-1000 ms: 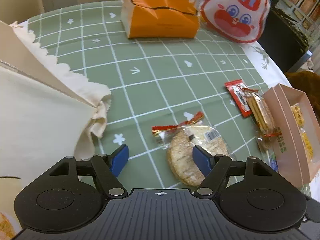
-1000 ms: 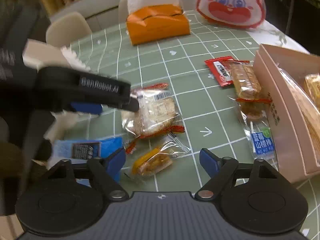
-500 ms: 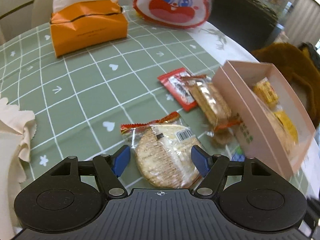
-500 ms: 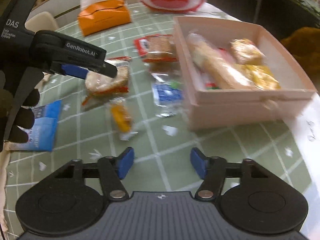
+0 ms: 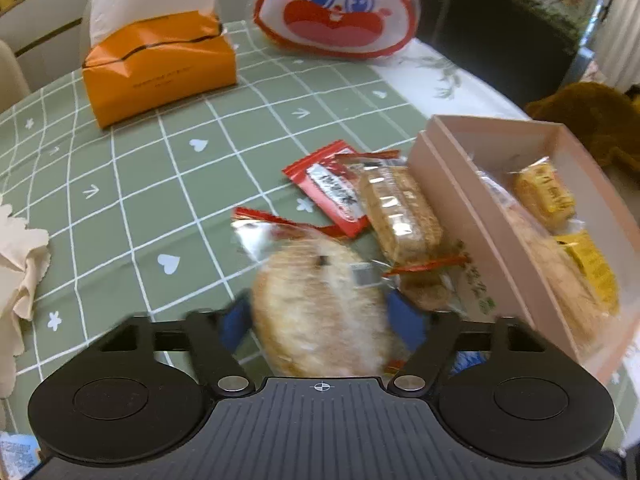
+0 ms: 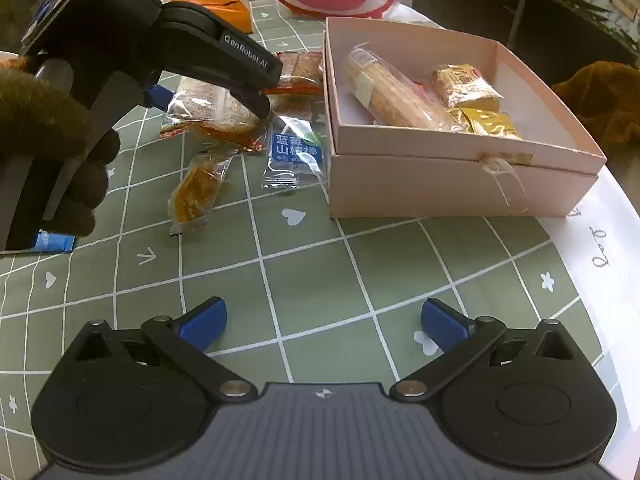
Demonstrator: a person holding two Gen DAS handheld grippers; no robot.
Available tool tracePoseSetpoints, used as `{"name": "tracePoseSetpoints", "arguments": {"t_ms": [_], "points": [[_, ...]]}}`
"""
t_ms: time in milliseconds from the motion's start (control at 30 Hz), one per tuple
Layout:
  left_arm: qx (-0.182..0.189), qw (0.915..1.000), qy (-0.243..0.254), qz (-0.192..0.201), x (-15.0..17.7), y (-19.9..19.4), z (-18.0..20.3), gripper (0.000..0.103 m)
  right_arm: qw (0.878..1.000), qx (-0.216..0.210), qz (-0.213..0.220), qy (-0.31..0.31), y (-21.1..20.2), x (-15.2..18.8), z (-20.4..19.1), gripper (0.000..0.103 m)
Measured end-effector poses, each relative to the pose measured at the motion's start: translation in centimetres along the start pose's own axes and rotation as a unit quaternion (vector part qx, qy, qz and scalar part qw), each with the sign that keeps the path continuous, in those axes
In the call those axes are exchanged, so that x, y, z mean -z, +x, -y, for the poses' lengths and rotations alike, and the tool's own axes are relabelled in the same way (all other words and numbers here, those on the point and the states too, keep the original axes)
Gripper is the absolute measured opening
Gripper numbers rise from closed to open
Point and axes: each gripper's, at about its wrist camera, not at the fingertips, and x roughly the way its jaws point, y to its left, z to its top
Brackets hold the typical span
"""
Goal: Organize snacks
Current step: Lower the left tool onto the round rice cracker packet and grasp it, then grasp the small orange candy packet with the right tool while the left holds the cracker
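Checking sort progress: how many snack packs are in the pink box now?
3. Long cracker pack along the pink box's left side; back yellow pack to its right; front yellow pack nearer the front wall. More may be hidden underneath.

**Colours and patterns noted**

Surface (image 6: 320,264): sage green cloth, white grid with hearts and arrows. Box (image 6: 440,184): pale pink. Tissue pack (image 5: 160,76): orange. Rabbit-face bag (image 5: 336,8): white, red, blue eyes. Claw pads (image 6: 204,320): blue. Sachet (image 6: 294,152): blue label.
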Motion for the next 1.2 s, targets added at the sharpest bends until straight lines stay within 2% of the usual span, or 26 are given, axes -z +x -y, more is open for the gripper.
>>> {"name": "tracePoseSetpoints", "arguments": {"t_ms": [33,67,233,400,533,700,900,1033,1200], "points": [[0.008,1.0,-0.005,0.0,0.3,-0.3,-0.4,0.031,1.0,0.0,0.002,-0.001,0.0,0.0,0.0,0.103],[0.013,0.9998,-0.014,0.0,0.6,-0.7,-1.0,0.029,1.0,-0.001,0.004,-0.002,0.1,-0.2,0.0,0.103],[0.013,0.9982,-0.059,-0.003,2.8,-3.0,-3.6,0.026,0.999,-0.014,0.018,-0.023,0.2,0.2,0.2,0.103],[0.043,0.9949,-0.092,-0.004,6.3,-6.8,-5.2,0.023,0.999,-0.018,0.024,-0.028,0.0,0.5,0.2,0.103],[0.072,0.9928,-0.096,-0.01,9.4,-9.7,-5.2,0.023,0.999,-0.017,0.032,-0.026,-0.1,0.8,0.1,0.103],[0.088,0.9918,-0.09,-0.026,12.5,-11.3,-5.2,0.023,0.999,-0.007,0.033,-0.012,-0.2,0.9,-0.4,0.103],[0.099,0.9898,-0.1,-0.023,14.4,-12.3,-6.5,0.023,1.0,0.0,-0.012,-0.014,-0.2,-0.2,-2.3,0.103],[0.106,0.9884,-0.107,-0.019,15.0,-13.0,-7.8,0.023,1.0,0.013,-0.018,-0.019,0.0,-1.0,-3.9,0.103],[0.112,0.9866,-0.118,-0.014,15.8,-13.3,-8.9,0.023,1.0,-0.001,-0.022,-0.007,0.3,-3.3,-5.9,0.097]]}}
